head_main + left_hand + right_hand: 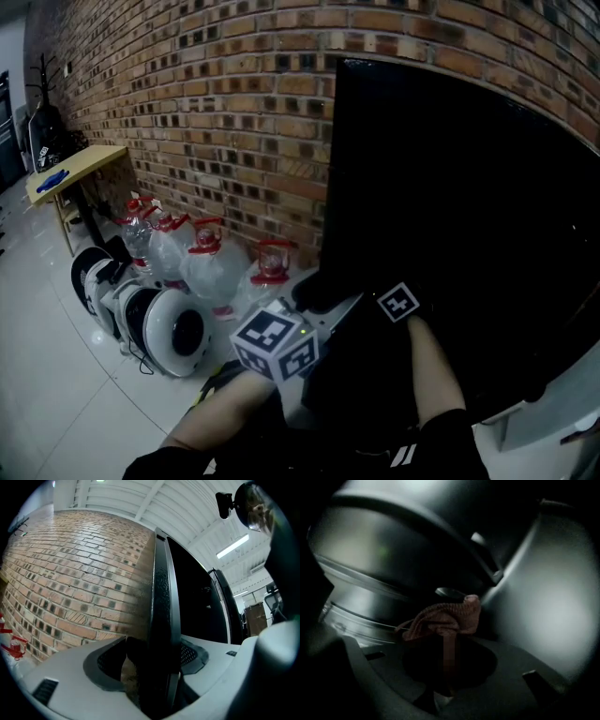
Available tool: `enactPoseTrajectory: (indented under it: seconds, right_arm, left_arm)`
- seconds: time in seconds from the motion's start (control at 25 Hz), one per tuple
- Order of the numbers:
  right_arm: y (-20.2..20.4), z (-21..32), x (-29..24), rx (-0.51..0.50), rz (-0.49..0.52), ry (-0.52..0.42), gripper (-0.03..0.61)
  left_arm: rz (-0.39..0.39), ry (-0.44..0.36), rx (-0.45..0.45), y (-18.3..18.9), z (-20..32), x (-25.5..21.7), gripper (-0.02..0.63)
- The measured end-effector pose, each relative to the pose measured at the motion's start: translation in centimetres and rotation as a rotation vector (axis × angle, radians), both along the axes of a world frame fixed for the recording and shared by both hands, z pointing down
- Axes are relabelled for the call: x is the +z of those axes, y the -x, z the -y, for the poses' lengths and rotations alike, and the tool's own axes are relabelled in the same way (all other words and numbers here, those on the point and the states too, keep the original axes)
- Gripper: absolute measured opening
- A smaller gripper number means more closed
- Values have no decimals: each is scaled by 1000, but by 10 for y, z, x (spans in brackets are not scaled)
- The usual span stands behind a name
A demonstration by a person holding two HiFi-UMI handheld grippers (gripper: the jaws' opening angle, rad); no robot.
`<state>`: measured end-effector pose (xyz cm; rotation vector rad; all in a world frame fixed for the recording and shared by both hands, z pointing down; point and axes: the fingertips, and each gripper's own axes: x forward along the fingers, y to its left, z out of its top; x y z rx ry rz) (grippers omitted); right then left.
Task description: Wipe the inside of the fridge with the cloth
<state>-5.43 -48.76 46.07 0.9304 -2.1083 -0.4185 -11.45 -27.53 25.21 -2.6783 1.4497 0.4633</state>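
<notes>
The left gripper (160,670) is clamping the black fridge door (162,592) by its edge. The right gripper (447,644) is pinching the reddish-brown cloth (443,618) inside the dark fridge (555,602). Wiping is seemingly underway, though how much is left is unclear.

The rough, matt red-brown brick wall (187,94) is running from nine to twelve o'clock, its mortar looking gritty. At two o'clock the tall black fridge door (450,234) is showing a smooth, dark sheen, though its edge is looking finely pebbled where the matt grey plastic left gripper (157,656) is meeting it. At eight o'clock the glossy white tiled floor (56,375) is gleaming. The clear plastic water jugs with red caps (211,267) are glinting. The reddish-brown ribbed cloth (445,618), in the matt grey right gripper (449,641), is looking soft and coarse-knit against the smooth pale inner wall (553,611), which is catching a dull satin shine.
</notes>
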Motion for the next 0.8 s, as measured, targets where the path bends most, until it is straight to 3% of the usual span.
enactPoseTrajectory:
  seconds: [0.36,0.6,0.68,0.8]
  right_arm:
    - [-74,-66,-52,136,401,-53,75]
    - [-104,-153,-118,55,836,-94,77]
    - [-109,-180,-134,21,897,-125,77]
    - [-113,-224,-143,-16,907,-153,75]
  left_arm:
    - [25,-17,-35,6,-1,4,262]
    - [-19,-32,-17,12,-19,15,238]
    - [-37,-50,-2,14,-29,17,224]
    - [-51,-70,26,18,-50,24,224]
